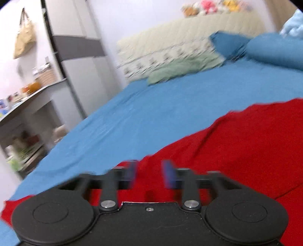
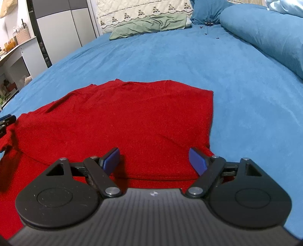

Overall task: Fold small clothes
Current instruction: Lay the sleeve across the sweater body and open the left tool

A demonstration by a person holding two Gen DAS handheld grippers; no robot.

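Note:
A red garment [image 2: 117, 121] lies spread on the blue bedsheet [image 2: 189, 62], with a folded layer on top whose edge runs across near my right gripper. My right gripper [image 2: 154, 157] hovers over the near part of the garment, its blue pads wide apart and nothing between them but cloth below. In the left wrist view, which is blurred, my left gripper [image 1: 150, 170] stands open above the left edge of the red garment [image 1: 236, 147]; red cloth shows through the gap. The left gripper's tip [image 2: 5, 121] also appears at the far left edge of the right wrist view.
A crumpled green cloth [image 2: 149, 24] lies at the head of the bed before a quilted headboard [image 2: 144, 9]. Blue pillows [image 2: 265, 36] sit at the right. A shelf with small items [image 1: 28, 94] and a grey wardrobe [image 2: 62, 28] stand left of the bed.

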